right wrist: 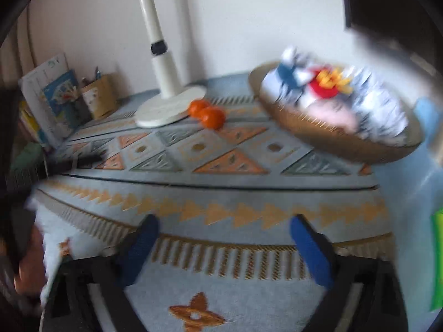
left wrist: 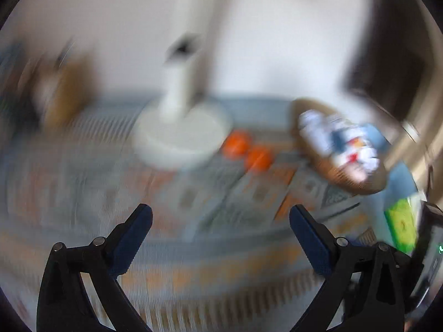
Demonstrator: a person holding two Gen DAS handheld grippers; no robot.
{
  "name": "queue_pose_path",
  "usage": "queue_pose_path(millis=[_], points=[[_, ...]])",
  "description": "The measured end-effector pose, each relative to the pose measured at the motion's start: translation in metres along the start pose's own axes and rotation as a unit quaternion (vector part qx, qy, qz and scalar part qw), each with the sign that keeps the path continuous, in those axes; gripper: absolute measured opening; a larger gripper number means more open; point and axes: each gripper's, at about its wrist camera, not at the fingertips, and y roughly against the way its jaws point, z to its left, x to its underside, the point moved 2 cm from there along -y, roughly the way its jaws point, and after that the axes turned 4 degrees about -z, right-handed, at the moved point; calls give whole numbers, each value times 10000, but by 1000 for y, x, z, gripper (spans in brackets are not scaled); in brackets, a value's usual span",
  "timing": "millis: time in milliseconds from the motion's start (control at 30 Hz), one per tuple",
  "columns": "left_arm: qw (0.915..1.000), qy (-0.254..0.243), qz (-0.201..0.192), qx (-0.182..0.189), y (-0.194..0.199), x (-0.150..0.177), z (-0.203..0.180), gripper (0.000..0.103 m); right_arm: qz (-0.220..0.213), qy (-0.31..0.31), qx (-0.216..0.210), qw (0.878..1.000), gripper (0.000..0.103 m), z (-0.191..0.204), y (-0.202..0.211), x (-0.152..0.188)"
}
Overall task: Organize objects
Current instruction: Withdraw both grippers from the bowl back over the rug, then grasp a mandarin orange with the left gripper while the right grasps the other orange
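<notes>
Two orange tangerines (right wrist: 207,113) lie on the patterned tablecloth next to the white lamp base (right wrist: 170,106); they also show in the blurred left wrist view (left wrist: 246,149). A woven basket (right wrist: 332,135) holding several snack packets (right wrist: 326,88) sits at the right; the basket also shows in the left wrist view (left wrist: 326,166). My left gripper (left wrist: 221,215) is open and empty above the cloth. My right gripper (right wrist: 223,227) is open and empty near the table's front edge. Both are well short of the tangerines.
A white lamp pole (right wrist: 155,33) rises from its base at the back. Books (right wrist: 52,96) and a cardboard pen holder (right wrist: 99,98) stand at the back left. A green packet (right wrist: 437,260) is at the far right edge. A wall is behind.
</notes>
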Motion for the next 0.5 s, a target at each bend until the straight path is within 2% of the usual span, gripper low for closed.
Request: queue_pose_path(millis=[67, 100, 167, 200, 267, 300, 333, 400, 467, 500], points=[[9934, -1130, -173, 85, -11, -19, -24, 99, 270, -299, -213, 9990, 77, -5, -9, -13], [9854, -1688, -130, 181, -22, -24, -33, 99, 275, -352, -168, 9989, 77, -7, -11, -20], [9706, -2370, 188, 365, -47, -27, -41, 99, 250, -559, -147, 9980, 76, -13, -17, -35], [9625, -2669, 289, 397, -59, -26, -42, 99, 228, -765, -277, 9964, 76, -16, -22, -43], [9496, -3077, 363, 471, -80, -25, -38, 96, 162, -1178, -496, 9917, 76, -20, -33, -55], [9455, -3162, 488, 615, -90, -25, -35, 93, 129, -1327, -544, 9896, 75, -22, -39, -59], [9431, -3212, 543, 673, -96, -25, -33, 85, 81, -1458, -586, 9875, 74, -23, -45, -62], [9362, -3361, 643, 797, -111, -26, -24, 81, -55, -1682, -651, 9836, 67, -25, -57, -71], [9276, -3576, 699, 819, -126, -26, -17, 60, -171, -1773, -680, 9817, 64, -23, -67, -81], [9240, -3651, 781, 830, -135, -27, -15, 59, -208, -1786, -678, 9814, 63, -21, -71, -85]])
